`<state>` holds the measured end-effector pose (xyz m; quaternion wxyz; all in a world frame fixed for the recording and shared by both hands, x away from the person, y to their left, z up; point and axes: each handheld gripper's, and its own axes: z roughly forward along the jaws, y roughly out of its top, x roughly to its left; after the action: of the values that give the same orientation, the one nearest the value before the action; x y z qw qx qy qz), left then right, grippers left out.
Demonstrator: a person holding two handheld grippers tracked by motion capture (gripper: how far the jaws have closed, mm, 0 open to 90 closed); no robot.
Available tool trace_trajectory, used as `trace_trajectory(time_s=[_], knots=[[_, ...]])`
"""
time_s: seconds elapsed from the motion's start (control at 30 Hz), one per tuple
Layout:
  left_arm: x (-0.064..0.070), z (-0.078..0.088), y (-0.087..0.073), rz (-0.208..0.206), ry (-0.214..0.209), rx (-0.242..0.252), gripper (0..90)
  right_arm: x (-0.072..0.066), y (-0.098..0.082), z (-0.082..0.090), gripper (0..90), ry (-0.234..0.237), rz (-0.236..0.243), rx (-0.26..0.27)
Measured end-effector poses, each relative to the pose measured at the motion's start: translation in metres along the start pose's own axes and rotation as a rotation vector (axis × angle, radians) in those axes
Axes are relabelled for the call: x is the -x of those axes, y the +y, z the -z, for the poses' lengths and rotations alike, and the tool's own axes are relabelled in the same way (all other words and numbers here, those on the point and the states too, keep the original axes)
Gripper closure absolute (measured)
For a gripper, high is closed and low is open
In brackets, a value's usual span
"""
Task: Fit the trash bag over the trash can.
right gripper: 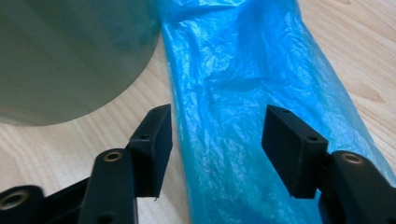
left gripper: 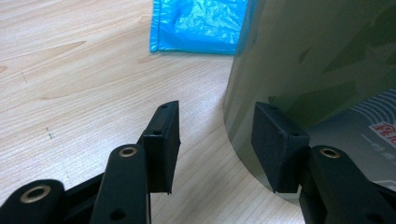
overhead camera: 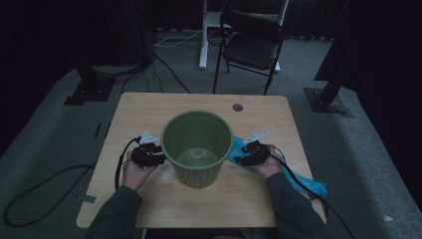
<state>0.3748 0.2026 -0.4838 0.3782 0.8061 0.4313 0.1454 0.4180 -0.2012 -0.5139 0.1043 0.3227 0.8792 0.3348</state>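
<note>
A green plastic bin (overhead camera: 199, 177) stands upright and empty in the middle of the wooden table (overhead camera: 149, 109). A blue plastic bag (overhead camera: 303, 181) lies flat on the table to its right, reaching from the bin's foot to the table's right edge. My left gripper (overhead camera: 158, 158) rests at the bin's left side, low near its base. Its jaws are open in the left gripper view (left gripper: 215, 144), one jaw in front of the bin's wall (left gripper: 317, 56), with a corner of the bag (left gripper: 201, 23) beyond. My right gripper (right gripper: 217, 149) is open just above the bag (right gripper: 243, 84), beside the bin (right gripper: 70, 56).
A black folding chair (overhead camera: 251, 45) and a white stand leg (overhead camera: 203, 40) sit on the carpet beyond the table's far edge. A round cable hole (overhead camera: 238, 107) is near the far edge. Black cables (overhead camera: 119, 169) trail from both grippers off the table.
</note>
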Motion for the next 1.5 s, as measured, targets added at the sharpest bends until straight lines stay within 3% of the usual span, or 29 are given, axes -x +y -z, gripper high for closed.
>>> trace_trajectory(time_s=[0.2, 0.47, 0.6, 0.83, 1.23, 1.5], knots=[[-0.001, 0.0, 0.0, 0.005, -0.003, 0.004, 51.6, 0.003, 0.002, -0.006, 38.4, 0.003, 0.0, -0.006], [-0.001, 0.0, 0.0, 0.009, -0.002, 0.005, 51.1, -0.004, 0.011, -0.02, 34.8, 0.0, 0.032, -0.017], [-0.001, 0.0, 0.0, 0.009, -0.001, 0.005, 51.1, -0.008, 0.016, -0.027, 33.8, -0.024, 0.049, -0.035], [-0.001, 0.0, 0.0, 0.01, -0.002, 0.006, 51.1, -0.006, 0.018, -0.038, 33.5, -0.025, 0.042, -0.065], [-0.001, 0.0, 0.0, 0.015, -0.007, 0.006, 51.2, 0.008, 0.02, -0.033, 65.6, -0.045, -0.002, -0.084], [-0.003, 0.001, 0.0, 0.028, -0.02, 0.01, 51.6, 0.014, 0.02, -0.031, 86.6, -0.087, -0.037, -0.094]])
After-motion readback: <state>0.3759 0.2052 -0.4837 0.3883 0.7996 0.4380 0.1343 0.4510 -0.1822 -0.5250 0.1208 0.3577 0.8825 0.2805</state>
